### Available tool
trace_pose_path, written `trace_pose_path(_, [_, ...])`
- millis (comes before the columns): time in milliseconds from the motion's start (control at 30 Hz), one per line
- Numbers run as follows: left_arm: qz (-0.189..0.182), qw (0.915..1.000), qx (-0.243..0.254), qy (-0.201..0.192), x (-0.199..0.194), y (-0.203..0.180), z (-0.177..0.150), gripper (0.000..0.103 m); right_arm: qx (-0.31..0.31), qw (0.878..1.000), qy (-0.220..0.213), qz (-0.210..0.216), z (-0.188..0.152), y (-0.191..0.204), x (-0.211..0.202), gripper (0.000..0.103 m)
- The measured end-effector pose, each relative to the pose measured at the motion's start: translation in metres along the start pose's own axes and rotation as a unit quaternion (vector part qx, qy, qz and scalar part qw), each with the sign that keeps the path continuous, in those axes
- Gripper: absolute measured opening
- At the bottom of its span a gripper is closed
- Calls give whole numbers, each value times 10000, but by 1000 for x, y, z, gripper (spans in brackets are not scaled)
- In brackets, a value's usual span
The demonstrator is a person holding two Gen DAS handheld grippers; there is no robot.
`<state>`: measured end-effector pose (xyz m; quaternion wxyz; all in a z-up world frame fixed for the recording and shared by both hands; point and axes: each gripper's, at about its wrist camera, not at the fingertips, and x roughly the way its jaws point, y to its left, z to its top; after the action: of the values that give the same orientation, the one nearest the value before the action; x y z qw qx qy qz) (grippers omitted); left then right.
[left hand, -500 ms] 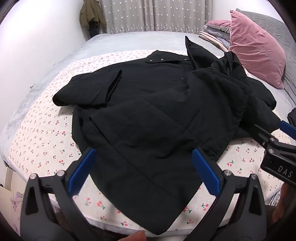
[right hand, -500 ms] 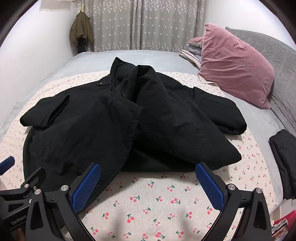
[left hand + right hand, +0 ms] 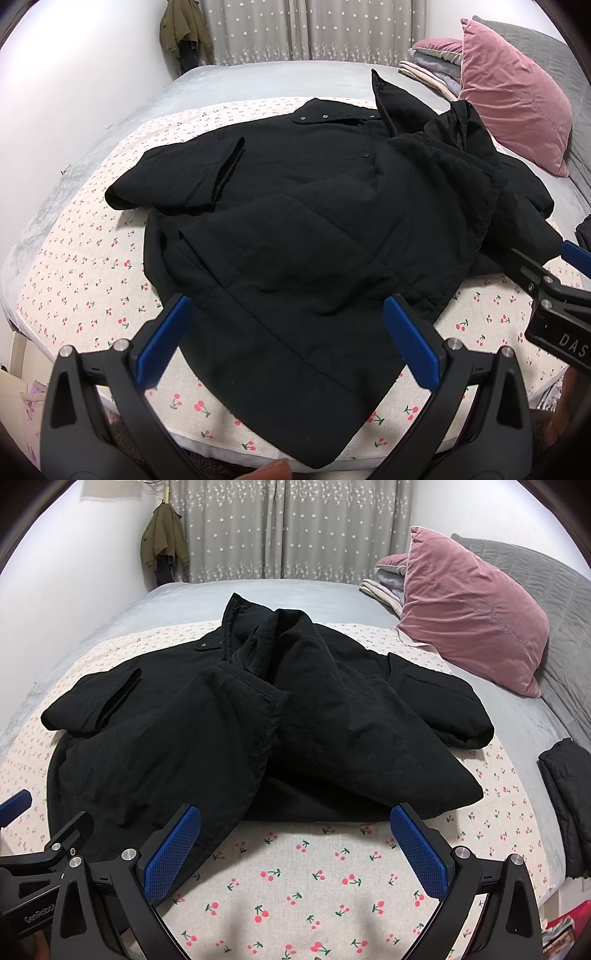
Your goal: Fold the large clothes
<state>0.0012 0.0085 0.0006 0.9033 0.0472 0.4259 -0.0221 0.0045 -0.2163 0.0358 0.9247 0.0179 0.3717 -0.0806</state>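
A large black padded jacket (image 3: 295, 229) lies on the cherry-print sheet (image 3: 85, 280), collar toward the far side. Its short left sleeve (image 3: 177, 181) lies flat, while the right front panel (image 3: 332, 716) is bunched up and thrown over the middle. My left gripper (image 3: 288, 332) hovers over the near hem, open, with nothing pressed between its blue pads (image 3: 162, 339). My right gripper (image 3: 295, 834) is open above bare sheet just in front of the hem. Each gripper shows at the edge of the other's view: the right gripper (image 3: 546, 284) and the left gripper (image 3: 40, 838).
A pink pillow (image 3: 472, 620) and a stack of folded blankets (image 3: 384, 583) sit at the far right. A folded dark garment (image 3: 565, 797) lies at the right edge of the bed. A green coat (image 3: 162, 539) hangs by the curtain. A fingertip (image 3: 273, 472) shows at the bottom.
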Motion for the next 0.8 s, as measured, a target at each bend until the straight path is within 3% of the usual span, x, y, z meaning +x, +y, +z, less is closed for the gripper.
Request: trace_pose_path(800, [43, 10000, 21, -36, 2, -7, -2, 103, -14, 10000, 33, 29, -1, 1, 2, 103])
